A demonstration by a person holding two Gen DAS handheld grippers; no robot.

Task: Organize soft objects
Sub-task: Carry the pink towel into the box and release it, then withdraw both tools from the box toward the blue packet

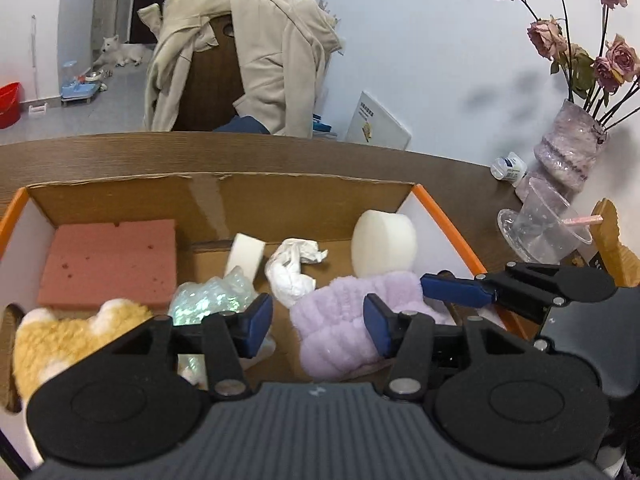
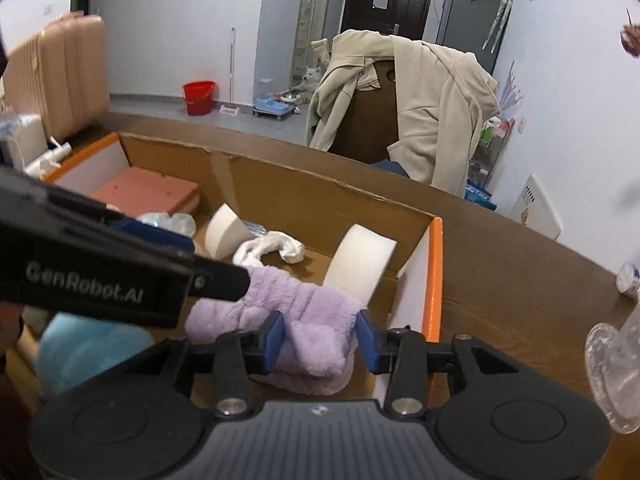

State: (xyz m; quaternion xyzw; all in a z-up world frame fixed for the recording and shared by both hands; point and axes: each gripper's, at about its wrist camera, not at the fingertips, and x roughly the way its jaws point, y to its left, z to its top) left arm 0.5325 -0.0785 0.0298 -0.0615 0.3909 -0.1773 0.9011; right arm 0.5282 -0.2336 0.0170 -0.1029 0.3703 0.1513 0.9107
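Observation:
A cardboard box (image 1: 444,220) (image 2: 434,280) holds soft things: a pink sponge (image 1: 108,264) (image 2: 148,192), two white foam pieces (image 1: 384,244) (image 2: 360,268), a crumpled white cloth (image 1: 292,272), bubble wrap (image 1: 208,300), a yellow plush (image 1: 60,340) and a blue plush (image 2: 88,344). A lilac fluffy cloth (image 1: 332,320) (image 2: 316,320) lies at the box's near right. My left gripper (image 1: 318,324) is open over its left end, with only the right pad near the fluff. My right gripper (image 2: 320,340) straddles its right end, jaws open, the fluff bulging between them.
The box sits on a brown wooden table (image 1: 240,152). To its right stand a clear plastic cup (image 1: 548,232), a vase of dried roses (image 1: 564,152) and a small bottle (image 1: 508,168). A chair draped with a beige jacket (image 2: 420,112) stands behind the table.

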